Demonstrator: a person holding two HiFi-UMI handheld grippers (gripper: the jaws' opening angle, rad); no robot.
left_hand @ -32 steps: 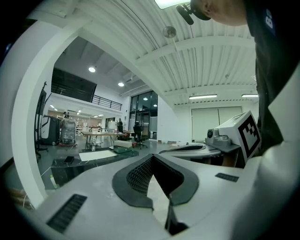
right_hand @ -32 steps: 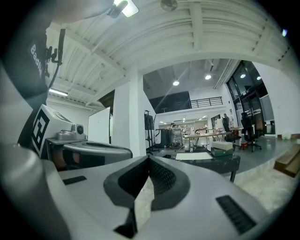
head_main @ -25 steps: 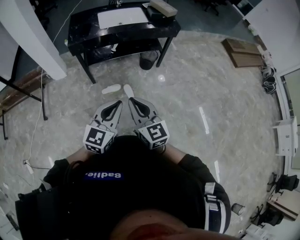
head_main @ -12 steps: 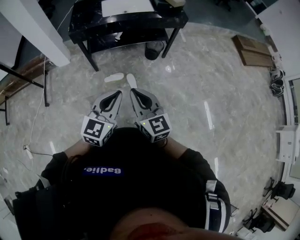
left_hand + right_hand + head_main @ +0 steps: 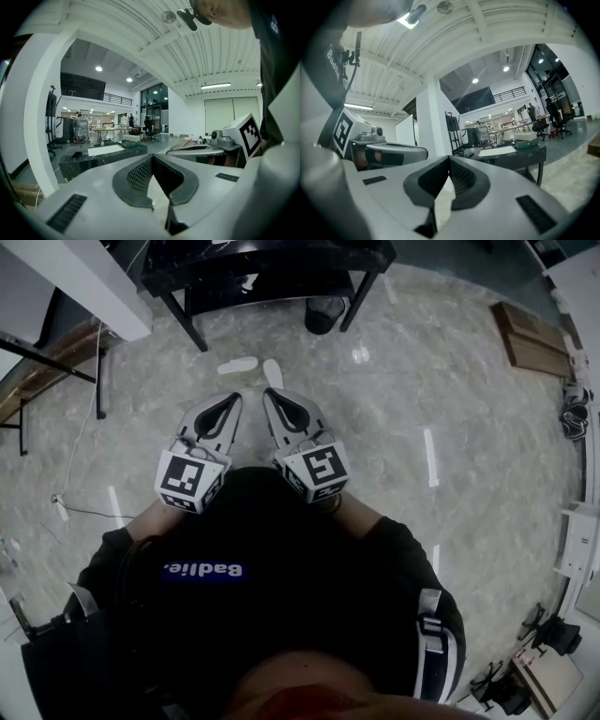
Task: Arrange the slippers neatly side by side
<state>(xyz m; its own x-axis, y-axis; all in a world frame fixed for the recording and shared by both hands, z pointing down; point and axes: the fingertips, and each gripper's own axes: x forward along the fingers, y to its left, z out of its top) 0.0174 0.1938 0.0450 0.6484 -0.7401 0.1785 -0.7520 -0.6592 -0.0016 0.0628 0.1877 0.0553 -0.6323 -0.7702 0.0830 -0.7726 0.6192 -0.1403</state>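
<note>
Head view looks steeply down; both gripper views face level across the room, sharing the black table [image 5: 309, 257].

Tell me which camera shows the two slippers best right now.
Head view: both white slippers lie on the floor just short of the black table, angled apart. Both gripper views look out across the room and show neither slipper.

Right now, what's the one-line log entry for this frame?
left gripper: shut, empty | right gripper: shut, empty | slippers: on floor ahead, angled apart, not side by side | task: not started
</note>
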